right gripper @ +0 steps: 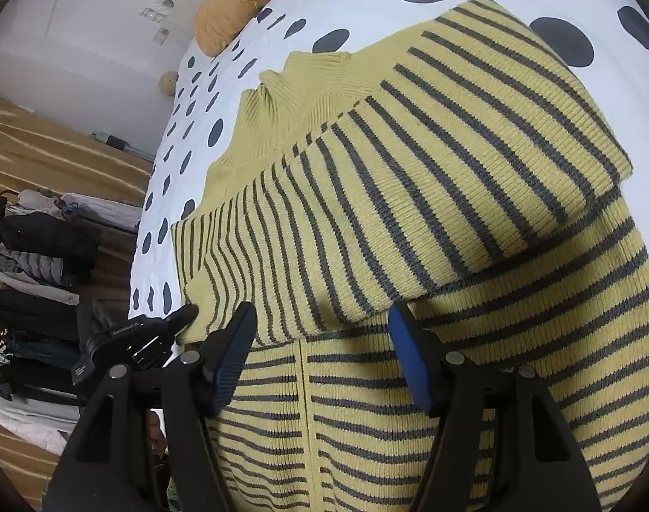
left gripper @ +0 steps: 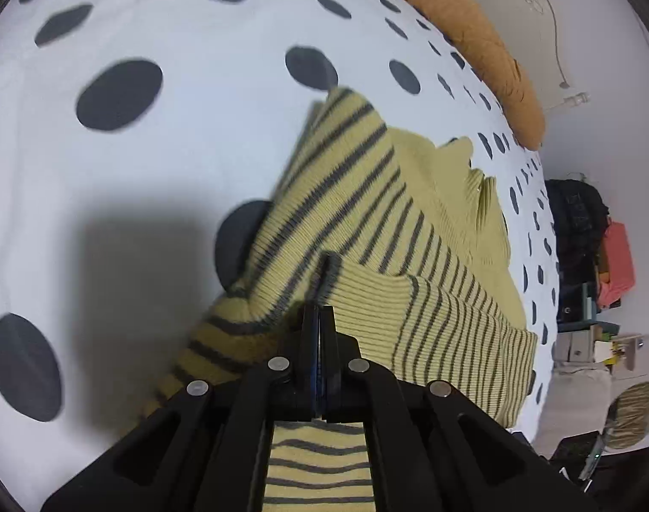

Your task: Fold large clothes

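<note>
We find no legible text; small white lettering on the black device (right gripper: 128, 343) left of the right gripper (right gripper: 320, 362) is unreadable.

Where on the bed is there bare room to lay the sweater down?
Bare dotted sheet lies open beside the striped sweater, away from the orange pillow. It is crowded near the pillow and under the right gripper, where the sweater covers the bed.

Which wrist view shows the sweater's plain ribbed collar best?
The right wrist view: the collar lies unobstructed above the striped sweater. In the left wrist view the collar is smaller, off-centre and partly hidden behind a raised fold.
</note>
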`<state>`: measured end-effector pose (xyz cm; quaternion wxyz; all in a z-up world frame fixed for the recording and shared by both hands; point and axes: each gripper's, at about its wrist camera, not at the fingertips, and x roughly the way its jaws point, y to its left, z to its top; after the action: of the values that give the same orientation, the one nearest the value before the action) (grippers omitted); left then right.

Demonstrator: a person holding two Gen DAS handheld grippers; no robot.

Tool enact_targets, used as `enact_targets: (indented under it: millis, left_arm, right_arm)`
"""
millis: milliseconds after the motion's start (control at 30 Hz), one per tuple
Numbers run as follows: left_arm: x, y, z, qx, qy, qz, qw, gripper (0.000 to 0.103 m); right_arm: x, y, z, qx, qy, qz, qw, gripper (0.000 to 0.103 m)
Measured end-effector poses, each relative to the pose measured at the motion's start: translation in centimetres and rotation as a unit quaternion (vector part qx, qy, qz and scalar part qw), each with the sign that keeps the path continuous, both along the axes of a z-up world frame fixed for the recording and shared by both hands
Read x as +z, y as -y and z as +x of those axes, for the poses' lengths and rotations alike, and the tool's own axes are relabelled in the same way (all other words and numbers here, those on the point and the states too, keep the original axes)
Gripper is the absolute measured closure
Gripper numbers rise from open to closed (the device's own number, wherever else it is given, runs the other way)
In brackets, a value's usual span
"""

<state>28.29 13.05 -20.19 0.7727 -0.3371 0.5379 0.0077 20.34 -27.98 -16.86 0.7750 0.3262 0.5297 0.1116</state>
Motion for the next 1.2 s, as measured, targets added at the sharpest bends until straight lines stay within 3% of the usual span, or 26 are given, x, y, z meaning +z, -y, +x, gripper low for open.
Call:
enact_targets:
  millis: [100, 233, 300, 367, 467, 533, 633, 667, 733, 833, 867, 967, 1033, 1067, 1133, 1200]
  left_arm:
    - [-0.7, -0.7, -0.3, 0.006, -0.026, -0.028, 0.9993, 0.1]
    - [-0.9, -0.8, -0.8, 0.009, -0.04, -0.028, 0.9988, 0.096]
    - [-0.3, -0.6, -1.1, 0.001, -0.037, -0.025, 0.999, 0.075]
    - [0.4, -0.3, -1.5, -0.007, -0.026, -0.025, 0.9993, 0.038]
    - [2.1, 0.1, -2.6, 0.003, -0.018, 0.038, 0.9991, 0.021]
    - [1.7, 0.4, -2.4, -0.014, -0.02, 0.03, 0.9993, 0.021]
    - [-0.2, 0.9, -1.6, -0.006, -0.035, -0.055, 0.9979, 0.024]
    - [-0.6, 1.4, -1.3, -0.006, -0.038, -0.076, 0.9963, 0.037]
    - [-0.6, 2.9, -0.6, -0.025, -0.035, -0.089, 0.9951, 0.049]
    - [-1.0, 4.3, 0.3, -0.031, -0.048, -0.076, 0.9955, 0.094]
    - [-1.2, 4.1, 0.5, -0.022, -0.048, -0.088, 0.9947, 0.094]
    - [1.2, 4.0, 1.0, -0.032, -0.001, -0.07, 0.997, 0.094]
    - [5.0, 4.7, 1.8, -0.065, 0.07, -0.045, 0.9945, 0.094]
    - [6.5, 4.7, 1.8, -0.071, 0.1, -0.046, 0.9914, 0.095]
    - [10.4, 5.2, 2.0, -0.099, 0.185, -0.044, 0.9768, 0.094]
    - [12.4, 5.7, 2.3, -0.113, 0.23, -0.015, 0.9665, 0.094]
  right_arm:
    - [0.2, 0.1, 0.1, 0.002, 0.003, -0.001, 1.0, 0.038]
    - [0.2, 0.2, 0.1, -0.002, 0.0, 0.002, 1.0, 0.038]
    - [0.2, 0.2, 0.1, 0.0, -0.001, 0.003, 1.0, 0.038]
    - [0.3, 0.3, -0.1, 0.001, 0.0, 0.003, 1.0, 0.038]
    - [0.3, 0.5, -0.1, 0.0, -0.002, 0.002, 1.0, 0.038]
    - [0.3, 0.6, 0.0, 0.0, -0.002, 0.002, 1.0, 0.038]
    - [0.2, 0.6, 0.0, -0.001, -0.002, 0.004, 1.0, 0.038]
    - [0.0, 0.5, 0.1, -0.003, -0.005, 0.003, 1.0, 0.038]
    - [-0.2, 0.4, 0.1, -0.004, -0.009, 0.006, 1.0, 0.038]
    - [-0.2, 0.3, 0.2, -0.001, -0.01, 0.006, 1.0, 0.038]
    - [-0.2, 0.3, 0.2, -0.001, -0.01, 0.005, 1.0, 0.038]
    - [0.1, 0.5, 0.3, -0.004, -0.005, 0.0, 1.0, 0.038]
    - [0.6, 0.8, 0.7, -0.001, 0.006, -0.003, 1.0, 0.038]
    - [1.0, 1.0, 1.1, -0.001, 0.012, -0.006, 1.0, 0.038]
    - [1.9, 1.5, 1.8, -0.009, 0.029, -0.008, 1.0, 0.038]
    - [2.6, 2.1, 2.6, -0.018, 0.041, -0.009, 0.999, 0.038]
